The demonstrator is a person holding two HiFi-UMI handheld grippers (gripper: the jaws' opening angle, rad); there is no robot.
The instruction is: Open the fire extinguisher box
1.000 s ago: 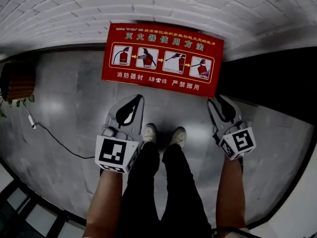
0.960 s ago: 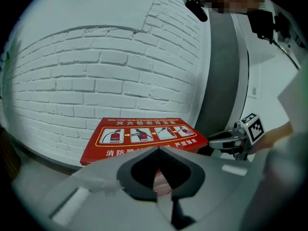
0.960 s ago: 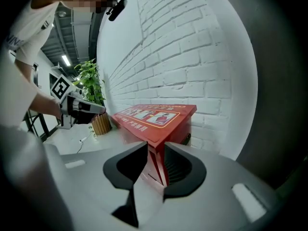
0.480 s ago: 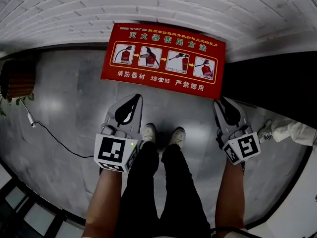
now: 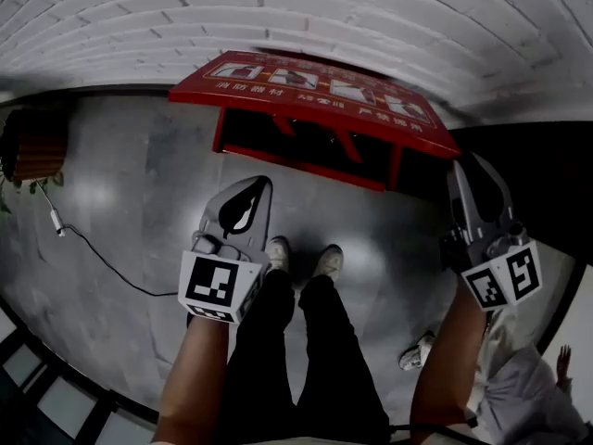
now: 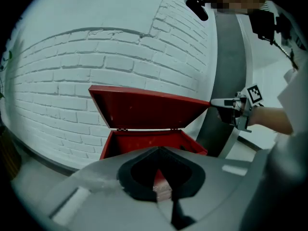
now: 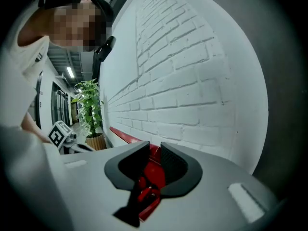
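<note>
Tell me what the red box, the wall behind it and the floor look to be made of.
The red box looks like painted sheet metal: thin rigid lid, even red coat, small hinges. The wall is brick painted matte white: staggered courses with recessed joints. The floor is probably polished stone or tile: grey mottling with soft glare patches.

bg wall (image 5: 371,26): white brick | floor (image 5: 120,202): grey, shiny, thin cable (image 5: 93,248) on it | plant (image 7: 89,107) in brown pot (image 7: 95,141) by wall | light: long ceiling lamps (image 7: 70,72) far back
</note>
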